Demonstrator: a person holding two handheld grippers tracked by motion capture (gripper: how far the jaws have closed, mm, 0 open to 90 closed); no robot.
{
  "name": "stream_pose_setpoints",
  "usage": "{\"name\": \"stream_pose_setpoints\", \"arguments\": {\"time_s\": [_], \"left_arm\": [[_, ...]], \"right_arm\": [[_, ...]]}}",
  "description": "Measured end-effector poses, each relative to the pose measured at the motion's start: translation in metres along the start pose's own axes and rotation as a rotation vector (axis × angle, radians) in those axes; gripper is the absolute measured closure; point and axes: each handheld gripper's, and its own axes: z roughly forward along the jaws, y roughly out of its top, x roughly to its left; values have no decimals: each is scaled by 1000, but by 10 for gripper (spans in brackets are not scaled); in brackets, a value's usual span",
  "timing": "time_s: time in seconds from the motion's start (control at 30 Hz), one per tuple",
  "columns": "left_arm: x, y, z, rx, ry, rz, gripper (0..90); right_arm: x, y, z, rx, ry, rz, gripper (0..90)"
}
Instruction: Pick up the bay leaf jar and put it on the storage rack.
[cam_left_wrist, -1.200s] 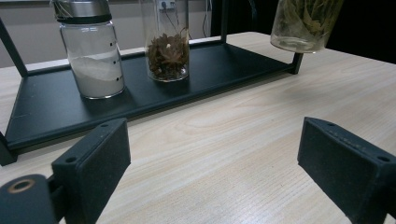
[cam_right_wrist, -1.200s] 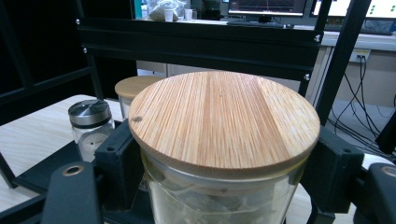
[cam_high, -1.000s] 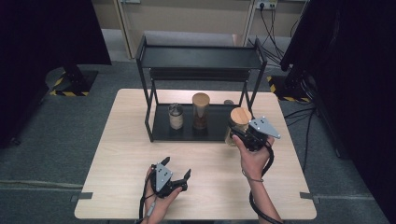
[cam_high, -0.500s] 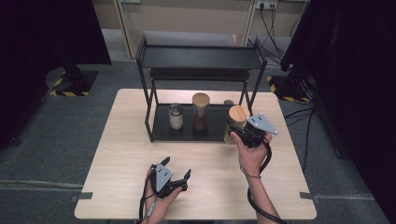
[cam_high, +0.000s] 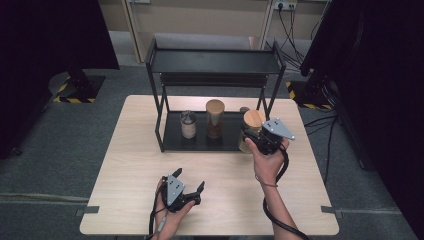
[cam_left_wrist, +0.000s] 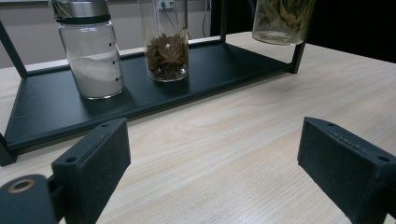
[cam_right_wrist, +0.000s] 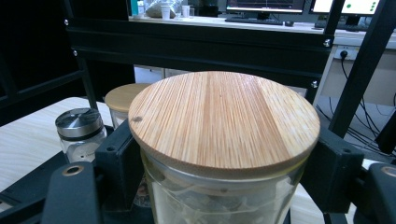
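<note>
In the high view, the right tool (cam_high: 256, 138) sits right of centre, clamped on a jar (cam_high: 252, 127) with a round wooden lid, at the right end of the black rack (cam_high: 212, 62). The jar overlaps the rack's lower shelf edge; whether it rests on it cannot be told. Two more containers stand on that shelf: a shaker (cam_high: 188, 124) with a metal cap and a tall jar (cam_high: 215, 118) with a wooden lid. The left tool (cam_high: 187, 186) lies low in the frame on the desk (cam_high: 135, 165), jaws wide, gripping nothing.

In the left gripper view, both jaws stand far apart over bare wood. The shaker (cam_left_wrist: 91, 56) holds white powder, the tall jar (cam_left_wrist: 167, 42) brown dried bits, and the held jar (cam_left_wrist: 280, 21), upper right, pale leafy pieces.

In the right gripper view, the jaws press the jar's glass just under the striped bamboo lid (cam_right_wrist: 224, 119). No writing is readable anywhere.
</note>
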Motion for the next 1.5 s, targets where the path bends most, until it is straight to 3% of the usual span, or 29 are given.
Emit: {"name": "stream_pose_setpoints", "arguments": {"time_s": [1.5], "left_arm": [[0,0,0,-1,-2,1,88]], "right_arm": [[0,9,32,39,-24,1,254]]}}
